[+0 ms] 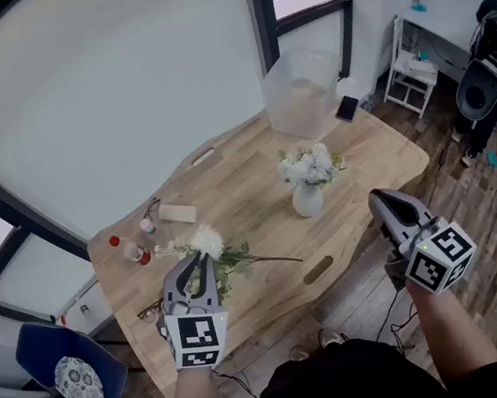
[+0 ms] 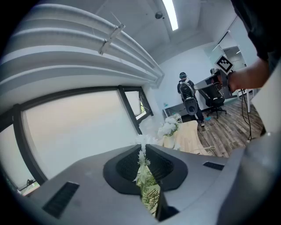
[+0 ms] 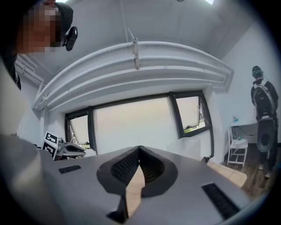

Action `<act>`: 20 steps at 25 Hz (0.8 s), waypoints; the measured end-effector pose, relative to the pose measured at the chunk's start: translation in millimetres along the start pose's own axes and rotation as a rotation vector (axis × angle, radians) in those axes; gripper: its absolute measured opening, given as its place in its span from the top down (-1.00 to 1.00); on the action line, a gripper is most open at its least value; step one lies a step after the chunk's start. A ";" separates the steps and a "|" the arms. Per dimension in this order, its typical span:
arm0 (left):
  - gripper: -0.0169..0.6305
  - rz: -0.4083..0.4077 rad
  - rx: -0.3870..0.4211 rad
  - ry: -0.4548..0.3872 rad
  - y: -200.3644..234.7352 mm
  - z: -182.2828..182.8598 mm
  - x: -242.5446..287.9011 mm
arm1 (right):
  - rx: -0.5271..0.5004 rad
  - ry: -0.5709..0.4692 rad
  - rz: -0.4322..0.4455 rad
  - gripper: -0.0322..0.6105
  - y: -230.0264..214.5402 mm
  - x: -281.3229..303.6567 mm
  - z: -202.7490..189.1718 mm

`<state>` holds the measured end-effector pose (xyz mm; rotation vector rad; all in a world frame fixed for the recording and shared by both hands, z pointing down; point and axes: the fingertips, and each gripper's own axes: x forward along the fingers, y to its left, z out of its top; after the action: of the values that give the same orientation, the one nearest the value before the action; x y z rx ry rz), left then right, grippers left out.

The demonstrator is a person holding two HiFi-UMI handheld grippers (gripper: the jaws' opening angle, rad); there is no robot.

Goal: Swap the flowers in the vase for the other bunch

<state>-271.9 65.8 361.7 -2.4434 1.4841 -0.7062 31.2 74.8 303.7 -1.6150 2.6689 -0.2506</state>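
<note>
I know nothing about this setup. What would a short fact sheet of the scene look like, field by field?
Setting: wooden table beside a large window
Vase: white vase, upright on the table, holding white flowers
Other bunch: loose bunch near the table's left end
Left gripper: jaws shut on the loose bunch
Right gripper: jaws shut, nothing between them
Task stage: vase flowers not yet taken out

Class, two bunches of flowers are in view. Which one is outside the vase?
The loose bunch with the big white bloom is outside it, clamped in the left hand-held gripper. The other bunch stands upright in the white vase.
</note>
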 end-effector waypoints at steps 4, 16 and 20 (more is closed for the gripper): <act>0.85 -0.035 -0.013 0.005 -12.2 -16.8 -5.5 | 0.018 0.006 -0.022 0.82 9.6 -0.6 -12.0; 0.85 -0.032 -0.009 -0.013 1.4 -22.9 3.3 | 0.034 -0.037 -0.064 0.82 8.2 -2.1 -17.2; 0.85 -0.005 -0.010 0.006 4.4 -19.7 20.2 | 0.024 -0.017 -0.047 0.81 -11.0 16.9 -19.5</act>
<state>-277.3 47.5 382.9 -2.4555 1.4878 -0.7096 31.2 57.4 325.7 -1.6672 2.6077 -0.2669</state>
